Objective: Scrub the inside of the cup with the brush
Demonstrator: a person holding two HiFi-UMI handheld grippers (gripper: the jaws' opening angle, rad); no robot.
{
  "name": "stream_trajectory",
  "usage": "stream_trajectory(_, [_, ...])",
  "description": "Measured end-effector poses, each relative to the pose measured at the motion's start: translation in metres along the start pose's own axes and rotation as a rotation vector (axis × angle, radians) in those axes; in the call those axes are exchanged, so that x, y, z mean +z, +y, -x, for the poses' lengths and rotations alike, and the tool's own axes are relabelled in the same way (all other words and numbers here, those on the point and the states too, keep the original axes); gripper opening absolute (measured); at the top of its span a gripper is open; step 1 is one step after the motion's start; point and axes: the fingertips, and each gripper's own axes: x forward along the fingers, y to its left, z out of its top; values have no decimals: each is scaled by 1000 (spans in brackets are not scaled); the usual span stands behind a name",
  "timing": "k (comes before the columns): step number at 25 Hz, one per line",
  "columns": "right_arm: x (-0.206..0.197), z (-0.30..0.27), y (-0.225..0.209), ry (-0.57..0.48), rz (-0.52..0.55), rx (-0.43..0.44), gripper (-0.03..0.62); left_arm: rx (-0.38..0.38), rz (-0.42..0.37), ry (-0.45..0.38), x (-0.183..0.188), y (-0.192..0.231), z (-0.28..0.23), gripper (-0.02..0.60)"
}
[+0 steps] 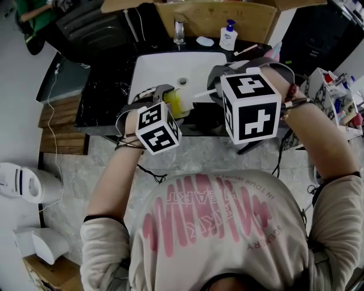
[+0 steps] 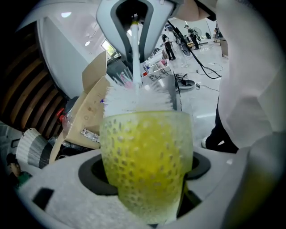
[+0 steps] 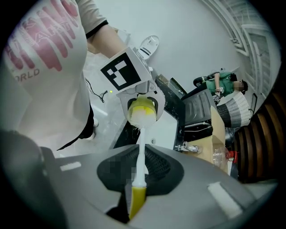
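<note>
My left gripper (image 1: 170, 105) is shut on a yellow dimpled cup (image 1: 175, 103), held on its side over the front edge of the white sink (image 1: 153, 71). In the left gripper view the cup (image 2: 147, 161) fills the middle between the jaws, and white bristles (image 2: 139, 98) stand at its mouth. My right gripper (image 1: 215, 91) is shut on the brush handle (image 3: 136, 197), yellow at the grip and white further out. The brush shaft (image 1: 203, 92) runs left to the cup. In the right gripper view the brush head (image 3: 142, 117) sits in the mouth of the cup (image 3: 143, 107).
A faucet (image 1: 180, 29) stands behind the sink, with a soap pump bottle (image 1: 228, 36) and a toothbrush (image 1: 245, 50) on the dark counter (image 1: 102, 96). A cardboard box (image 1: 216, 17) is at the back. White appliances (image 1: 25, 182) sit on the floor at left.
</note>
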Motion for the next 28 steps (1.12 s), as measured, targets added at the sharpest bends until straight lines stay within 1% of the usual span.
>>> stream_trajectory(6, [-6, 5, -2, -1, -36, -3, 52, 0, 10, 18, -12, 1, 1, 393])
stream_trajectory(9, [-10, 7, 0, -6, -56, 3, 52, 8, -3, 11, -12, -1, 3, 393])
stream_trajectory(12, [-13, 9, 2, -19, -82, 14, 52, 26, -30, -7, -6, -1, 8, 393])
stream_trajectory(18, [-14, 10, 4, -48, -116, 30, 52, 36, -47, -51, 12, 0, 18, 393])
stream_trajectory(24, [-14, 12, 9, -88, -158, 51, 52, 44, -37, -88, 24, 0, 27, 393])
stream_trajectory(28, [-13, 15, 12, -100, -162, 49, 52, 74, -39, -129, 35, 2, 34, 393])
